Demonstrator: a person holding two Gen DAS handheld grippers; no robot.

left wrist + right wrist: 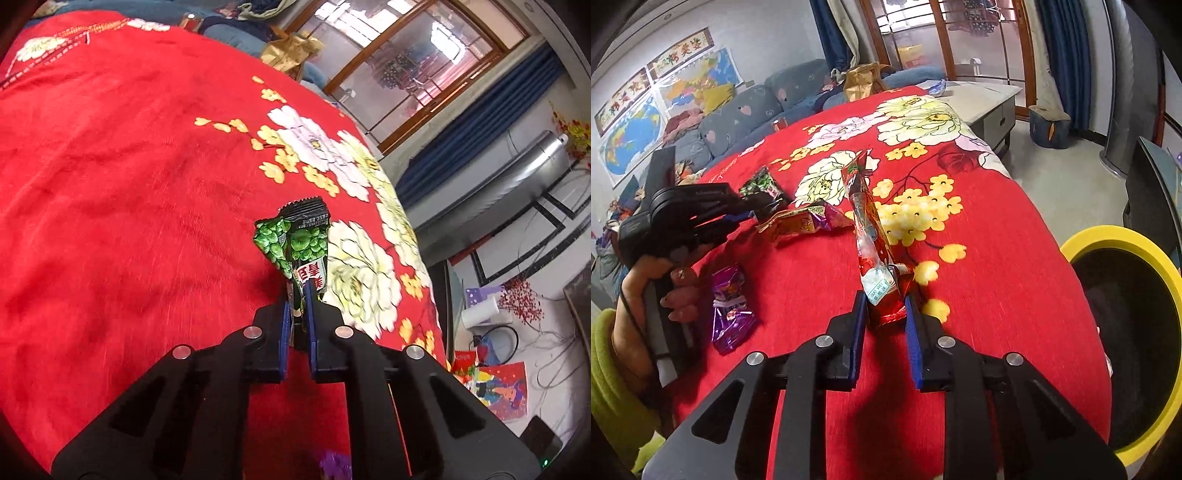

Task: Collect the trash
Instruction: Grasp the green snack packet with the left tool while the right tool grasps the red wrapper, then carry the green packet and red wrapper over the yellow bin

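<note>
My left gripper (298, 295) is shut on a green snack wrapper (299, 243) and holds it just above the red flowered cloth (129, 184). In the right wrist view the left gripper (764, 206) shows at the left with the green wrapper (762, 184). My right gripper (886, 306) stands with its jaws apart around the lower end of a tall red clear wrapper (868, 229); the wrapper stands upright between the pads. A gold and purple wrapper (801, 221) and a purple wrapper (729, 310) lie on the cloth.
A bin with a yellow rim (1115, 236) and black inside stands at the table's right edge. A brown paper bag (862, 81) sits at the far end. A sofa (738, 114) and a grey low table (982, 99) stand beyond.
</note>
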